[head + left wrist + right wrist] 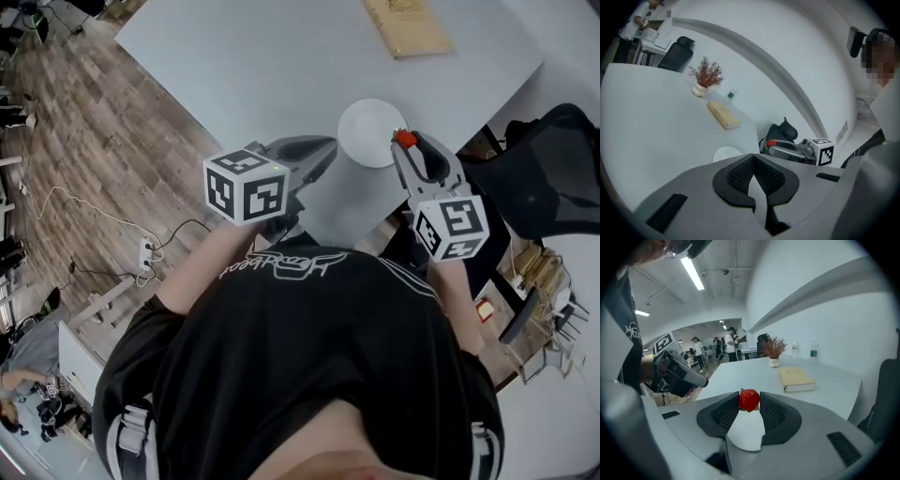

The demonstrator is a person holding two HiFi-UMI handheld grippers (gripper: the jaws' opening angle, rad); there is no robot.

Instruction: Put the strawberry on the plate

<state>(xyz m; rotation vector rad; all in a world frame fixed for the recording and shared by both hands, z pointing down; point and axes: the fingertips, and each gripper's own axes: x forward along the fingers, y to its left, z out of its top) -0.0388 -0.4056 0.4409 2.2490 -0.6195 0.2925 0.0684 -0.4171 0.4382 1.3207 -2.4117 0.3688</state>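
**Strawberry gripped at the plate's edge**

A large pale table (pixel 262 66) fills the top of the head view, running from the upper left down to the middle. A black office chair (pixel 553 178) sits at the right edge, beside the table's corner.

The left gripper (pixel 326 148) lies left of centre. In its own view its pads meet at the tips with nothing between them, so it is clenched and empty. The right gripper (pixel 405 141) lies right of centre, reaching up toward the table.

A tan book (pixel 406 25) lies flat at the top of the frame, well apart from both grippers. A round white plate (pixel 366 131) sits near the table's lower corner, in the middle of the frame, between the two gripper tips.

The red strawberry (pixel 404 139) is pinched between the right gripper's two black pads, at the plate's right rim. In the right gripper view the strawberry (pixel 749 399) sits at the jaw tips with the white plate showing below it. Whether it touches the plate cannot be told.
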